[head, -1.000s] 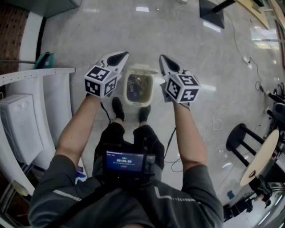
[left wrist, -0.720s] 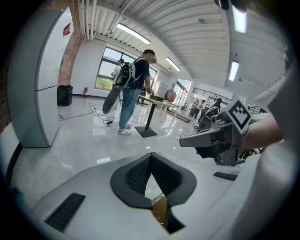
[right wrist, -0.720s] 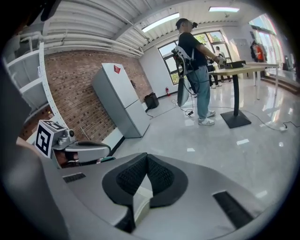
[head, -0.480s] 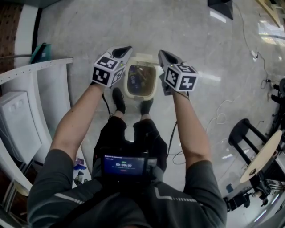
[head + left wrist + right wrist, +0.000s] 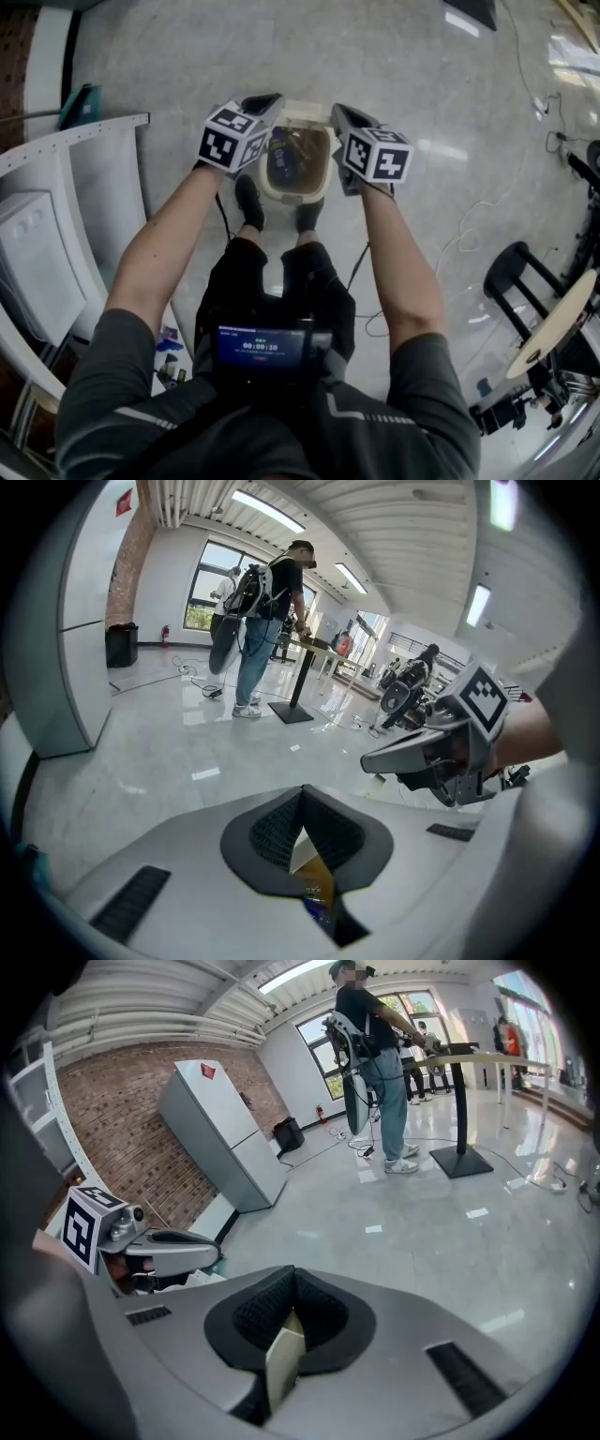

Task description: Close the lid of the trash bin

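Left tool [image 5: 263,100] and right tool [image 5: 340,113], both with jaws pressed together and empty, hover either side of the cream plastic trash bin [image 5: 292,196] on the grey floor [image 5: 412,66], by the person's shoes [image 5: 247,202]. Hinged lid [image 5: 305,112] looks raised, rubbish [image 5: 286,161] visible inside; closing not yet done.

The left gripper [image 5: 266,99] and the right gripper [image 5: 340,112] cover both side rims of the trash bin [image 5: 286,196]. What lies inside it, between them, is too dark and small to tell.
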A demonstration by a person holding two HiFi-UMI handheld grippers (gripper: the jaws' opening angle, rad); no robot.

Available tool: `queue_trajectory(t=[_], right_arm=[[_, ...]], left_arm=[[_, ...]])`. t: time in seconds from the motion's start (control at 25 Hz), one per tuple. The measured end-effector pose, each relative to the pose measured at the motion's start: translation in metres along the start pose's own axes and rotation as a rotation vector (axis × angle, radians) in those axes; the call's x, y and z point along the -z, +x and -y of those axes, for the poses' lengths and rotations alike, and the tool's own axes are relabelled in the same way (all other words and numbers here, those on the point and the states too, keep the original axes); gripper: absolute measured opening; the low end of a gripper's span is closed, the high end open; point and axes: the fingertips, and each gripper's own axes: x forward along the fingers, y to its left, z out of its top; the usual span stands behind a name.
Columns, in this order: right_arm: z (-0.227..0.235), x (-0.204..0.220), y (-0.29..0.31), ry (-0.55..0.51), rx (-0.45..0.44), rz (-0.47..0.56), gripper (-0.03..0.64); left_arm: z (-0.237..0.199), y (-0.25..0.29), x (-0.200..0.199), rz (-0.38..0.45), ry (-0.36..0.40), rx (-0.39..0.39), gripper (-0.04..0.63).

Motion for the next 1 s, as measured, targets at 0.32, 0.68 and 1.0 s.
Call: queue_trajectory(t=[0.32, 0.68, 1.0], right_arm=[[0.000, 0.016, -0.006, 0.032, -0.007, 0.011, 0.011], [-0.010, 0.059, -0.020, 0.026, -0.007, -0.044, 0.011], [-0.019, 0.107, -0.030, 0.027, -0.011, -0.095, 0.011]], left_arm=[[0.014, 0.002, 0.010, -0.022, 0.007, 0.014, -0.008], [0.031, -0.013, 0.050, -0.046, -0.076, 0.011, -0.008], [0.050, -0.022, 0.104, -0.090, -0.156, 0.022, -0.008]])
